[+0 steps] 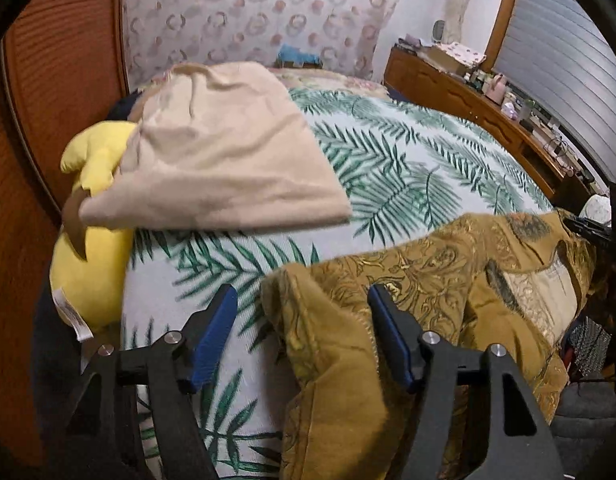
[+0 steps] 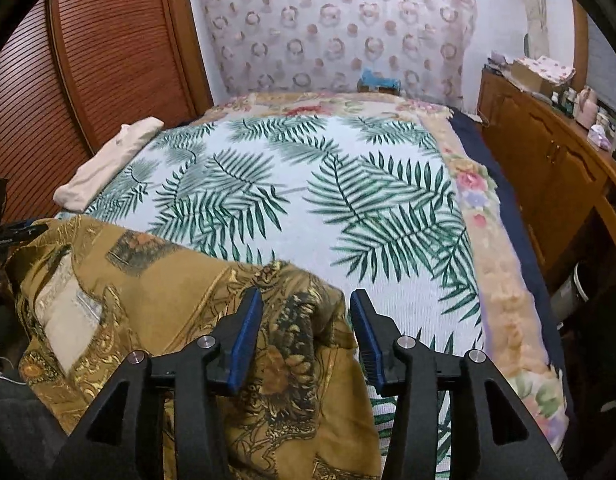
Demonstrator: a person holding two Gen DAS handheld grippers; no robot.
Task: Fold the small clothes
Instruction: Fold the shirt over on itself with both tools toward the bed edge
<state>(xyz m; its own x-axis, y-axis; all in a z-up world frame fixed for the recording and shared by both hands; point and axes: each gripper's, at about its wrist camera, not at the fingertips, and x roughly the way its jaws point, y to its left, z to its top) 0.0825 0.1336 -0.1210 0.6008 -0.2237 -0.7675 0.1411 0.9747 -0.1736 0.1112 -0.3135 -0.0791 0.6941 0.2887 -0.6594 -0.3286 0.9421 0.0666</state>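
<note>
1. nearest to you, at the bottom of the left wrist view, the left gripper (image 1: 302, 334) has its fingers spread wide. a thick rolled edge of the mustard garment (image 1: 427, 280) sits in the gap, close to the right-hand blue pad (image 1: 391, 340), but the pads do not press on it.

2. at the bottom of the right wrist view, the right gripper (image 2: 306, 338) has its fingers spread about half way. the printed cloth lies between and under them, and neither pad pinches it.

3. the relation that matters: the mustard garment lies crumpled at the lower edge of the bed, with its long axis running across the frame from one gripper to the other. the left gripper stands at its left end and the right gripper at its right end, so i judge each hand is equally near to its own corner, and the next grip should be taken on these two ends.

4. the garment looks like a soft woven fabric with gold baroque print and a pale panel. it has stitched hems, and i think it will slide and bunch easily.

5. beyond it, in the middle of both frames, the palm-leaf bedspread (image 2: 308, 200) is flat with a fine ribbed texture.

6. further, in the upper left, a beige folded cloth (image 1: 220, 148) rests partly on a yellow plush toy (image 1: 92, 248).
</note>
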